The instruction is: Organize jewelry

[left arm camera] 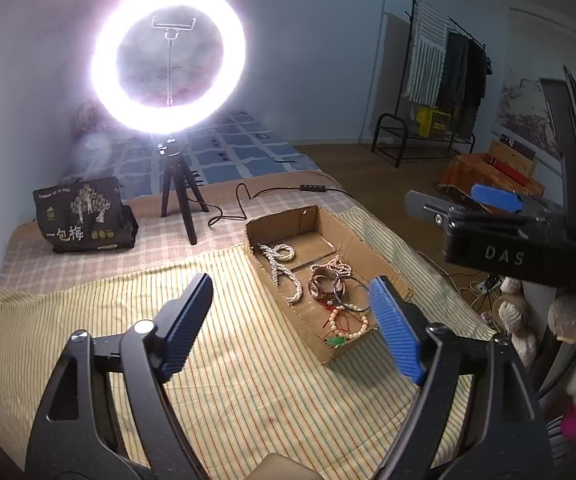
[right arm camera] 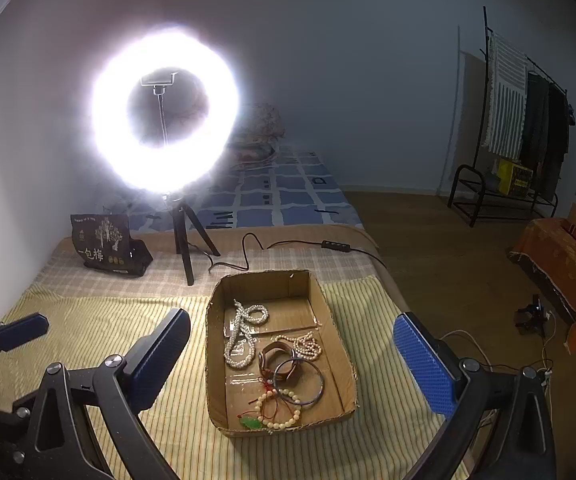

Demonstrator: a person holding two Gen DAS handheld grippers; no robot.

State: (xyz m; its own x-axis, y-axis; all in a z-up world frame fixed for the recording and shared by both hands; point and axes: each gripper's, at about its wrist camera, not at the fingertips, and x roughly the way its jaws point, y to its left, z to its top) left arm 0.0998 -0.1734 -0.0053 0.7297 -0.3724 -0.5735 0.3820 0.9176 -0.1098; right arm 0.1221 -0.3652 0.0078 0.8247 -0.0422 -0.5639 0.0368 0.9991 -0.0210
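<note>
Left gripper (left arm camera: 291, 320): fingers spread wide, holding nothing, above the striped cloth (left arm camera: 224, 380).
Right gripper (right arm camera: 291, 360): fingers wide apart, empty, hovering over the box.
Cardboard box (right arm camera: 339, 320): between and just beyond the right fingers, on the striped cloth.
Jewelry: white pearl strand (right arm camera: 244, 336), bangle (right arm camera: 311, 388), beaded bracelet (right arm camera: 284, 408), all inside the box.
Ring light (right arm camera: 164, 108): lit, well beyond the box, on a tripod.
Black bag (right arm camera: 108, 246): far left of the fingers, beside the tripod.

Black hand-held gripper (left arm camera: 291, 312) frames, silver screws, ribbed blue finger pads (left arm camera: 395, 328).
</note>
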